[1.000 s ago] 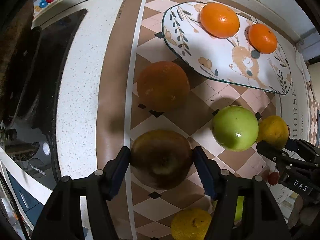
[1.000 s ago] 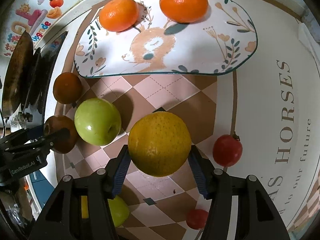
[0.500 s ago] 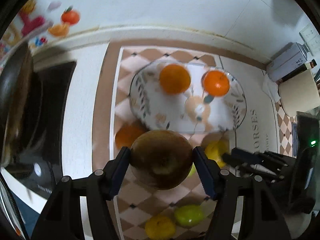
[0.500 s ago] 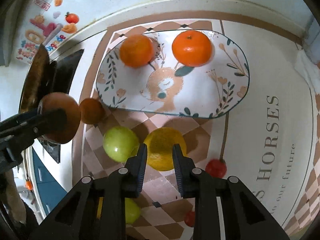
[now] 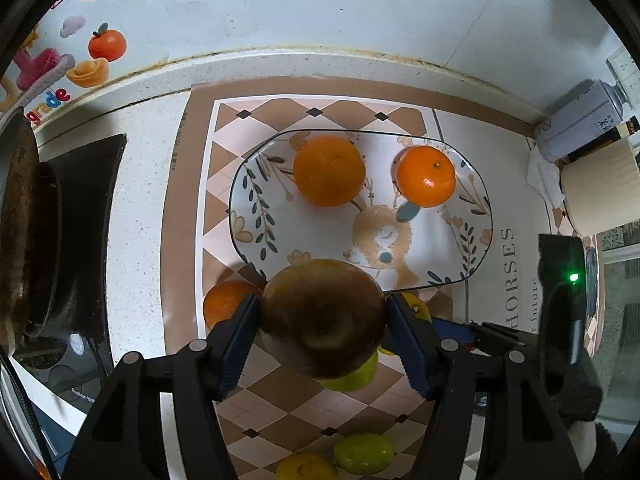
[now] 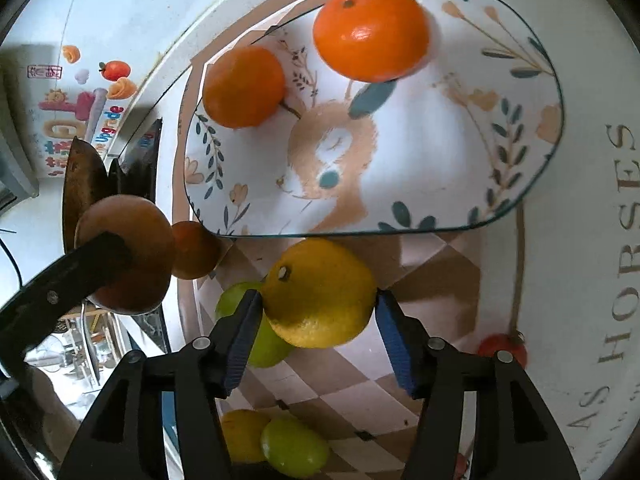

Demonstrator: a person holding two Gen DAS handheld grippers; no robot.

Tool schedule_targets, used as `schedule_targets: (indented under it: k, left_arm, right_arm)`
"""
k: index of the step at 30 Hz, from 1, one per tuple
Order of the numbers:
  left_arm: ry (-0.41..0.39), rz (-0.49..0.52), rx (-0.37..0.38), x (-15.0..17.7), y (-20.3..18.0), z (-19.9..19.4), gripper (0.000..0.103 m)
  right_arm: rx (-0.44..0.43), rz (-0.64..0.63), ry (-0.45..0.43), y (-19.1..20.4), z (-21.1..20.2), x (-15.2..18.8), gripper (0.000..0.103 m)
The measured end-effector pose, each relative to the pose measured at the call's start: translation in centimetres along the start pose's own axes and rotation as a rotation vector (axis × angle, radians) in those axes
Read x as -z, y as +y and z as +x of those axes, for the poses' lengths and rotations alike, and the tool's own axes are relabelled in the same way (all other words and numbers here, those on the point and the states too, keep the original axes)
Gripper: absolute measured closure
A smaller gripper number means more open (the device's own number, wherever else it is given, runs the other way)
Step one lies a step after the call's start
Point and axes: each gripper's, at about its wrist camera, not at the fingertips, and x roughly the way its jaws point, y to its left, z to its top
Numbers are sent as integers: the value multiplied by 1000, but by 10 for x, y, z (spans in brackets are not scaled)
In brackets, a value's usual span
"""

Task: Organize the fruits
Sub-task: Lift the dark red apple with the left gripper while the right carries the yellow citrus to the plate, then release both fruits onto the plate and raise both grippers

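My left gripper (image 5: 322, 316) is clenched on the brown apple (image 5: 322, 316), raised to clear the plate (image 5: 256, 184) rim. My right gripper (image 6: 318, 306) grips the yellow citrus (image 6: 320, 292) (both plate-bound, I'd judge).

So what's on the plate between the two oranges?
Nothing. In the left wrist view the larger orange and the smaller one sit apart on the plate, with only bare printed surface between them.

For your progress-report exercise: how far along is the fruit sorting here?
Done: two oranges lie on the plate. In hand: the left gripper holds a brown apple; the right gripper holds a yellow fruit. Left: an orange, green fruits and a small red fruit on the mat.
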Motion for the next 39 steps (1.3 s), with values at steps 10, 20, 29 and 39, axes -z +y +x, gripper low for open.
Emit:
schedule_targets:
  k: [10,20,29,39]
  left_arm:
    - [-21,-27,6,-18,8,-8,41]
    - [120,-155,88,-63,35,48,40]
    - [217,-186,75,-63,32,78,39]
    - [109,-187,-8,-61,36,50,15]
  right_arm:
    - [70,-51,-173,27,-46,-9,43]
    - [124,-71,-140,39,-22,-58,43]
    - [110,-79,-99,39,-23,-61,27]
    - [381,-127,-153,30,-49,-51,9]
